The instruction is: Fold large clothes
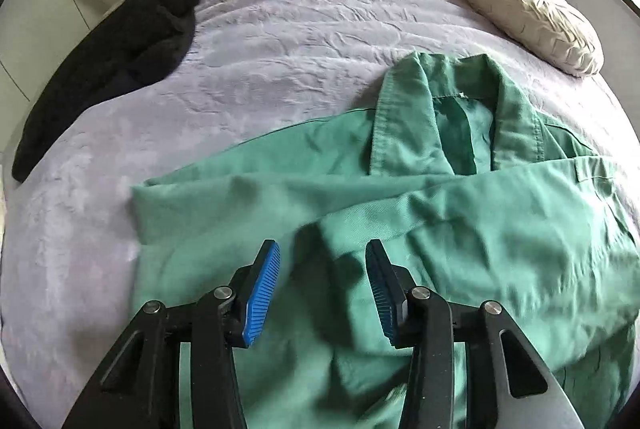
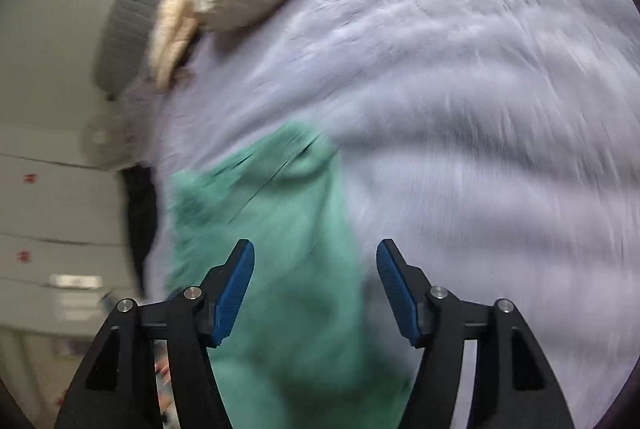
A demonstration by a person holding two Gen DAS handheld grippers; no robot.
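The green shirt (image 1: 400, 213) lies partly folded on the grey bedspread (image 1: 260, 61), collar toward the beige pillow (image 1: 532, 17), one sleeve laid across its front. The left claw (image 1: 322, 289) hangs released over the shirt's lower half, nothing between its pads. The right claw (image 2: 316, 289) is also released above the shirt; that view is blurred, so which edge lies below is probably the side. Pinching only the top layer would drag the laid sleeve askew.

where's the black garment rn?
Left wrist view: black garment lies at the bed's left edge, apart from the green shirt.
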